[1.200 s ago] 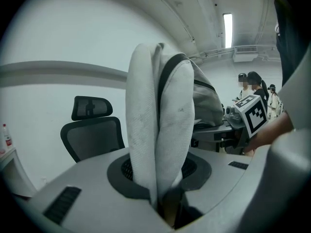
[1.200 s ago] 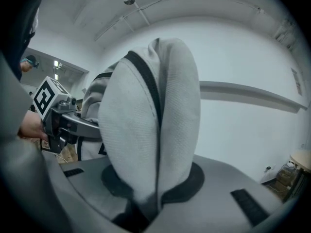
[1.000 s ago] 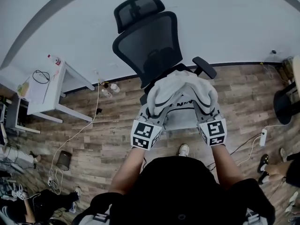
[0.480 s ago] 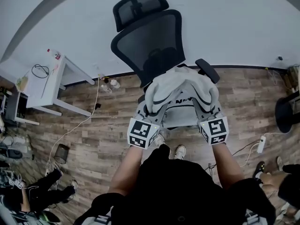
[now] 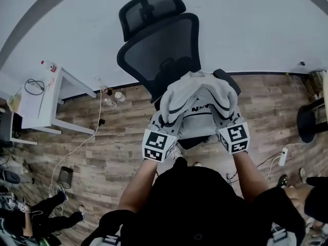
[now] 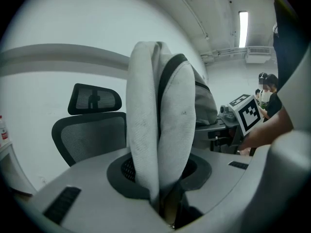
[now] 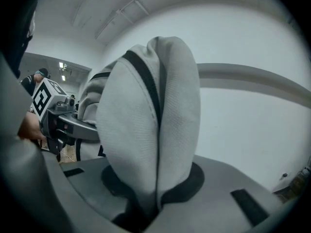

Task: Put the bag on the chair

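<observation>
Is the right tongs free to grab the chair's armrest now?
Probably not: the right tongs are shut on a strap of the bag, so they'd have to let go before taking the armrest.

The grey fabric bag (image 5: 197, 99) covers most of the seat of the black mesh office chair (image 5: 159, 50). Its padded straps (image 6: 143, 130) bury the jaw tips of the left gripper (image 6: 167, 212) and the right gripper (image 7: 146, 212). A black rounded object (image 5: 312, 119) is cut off by the head view's right edge, unidentifiable.
</observation>
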### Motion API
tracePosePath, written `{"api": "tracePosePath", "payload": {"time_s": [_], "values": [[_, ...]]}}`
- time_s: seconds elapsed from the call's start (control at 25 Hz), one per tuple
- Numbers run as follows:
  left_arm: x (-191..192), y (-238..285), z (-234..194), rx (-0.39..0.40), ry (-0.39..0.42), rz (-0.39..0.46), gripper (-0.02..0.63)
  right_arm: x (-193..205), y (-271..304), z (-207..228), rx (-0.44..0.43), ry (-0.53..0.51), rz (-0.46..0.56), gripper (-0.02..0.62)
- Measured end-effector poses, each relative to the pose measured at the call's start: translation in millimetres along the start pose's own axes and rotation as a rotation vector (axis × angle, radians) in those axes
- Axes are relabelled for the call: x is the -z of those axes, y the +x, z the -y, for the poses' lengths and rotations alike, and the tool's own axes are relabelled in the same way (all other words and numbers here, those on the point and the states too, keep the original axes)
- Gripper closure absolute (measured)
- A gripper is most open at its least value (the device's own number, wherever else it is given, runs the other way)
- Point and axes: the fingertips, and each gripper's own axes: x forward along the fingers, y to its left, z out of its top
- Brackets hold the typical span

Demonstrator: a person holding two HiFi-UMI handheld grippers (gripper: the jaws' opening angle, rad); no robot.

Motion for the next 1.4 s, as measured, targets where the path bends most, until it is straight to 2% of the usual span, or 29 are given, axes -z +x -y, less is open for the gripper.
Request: {"api": "tracePosePath", "payload": {"time_s": [0.44, 0.84, 1.4], "values": [[4.3, 29.1, -58.2, 0.050, -0.039, -0.013, 0.483, -7.1, 65.1, 4.2, 0.027, -0.006, -0.064, 0.485], [16.9, 48.2, -83.5, 0.065, -0.045, -0.037, 0.483, 5.4, 96.6, 9.4, 0.029, 0.022, -0.089, 0.482], [53.9, 110.6, -101.9, -0.017, -0.110, -0.166, 0.483, 56.2, 155.8, 47.1, -0.119, 0.044, -0.168, 0.476]]}}
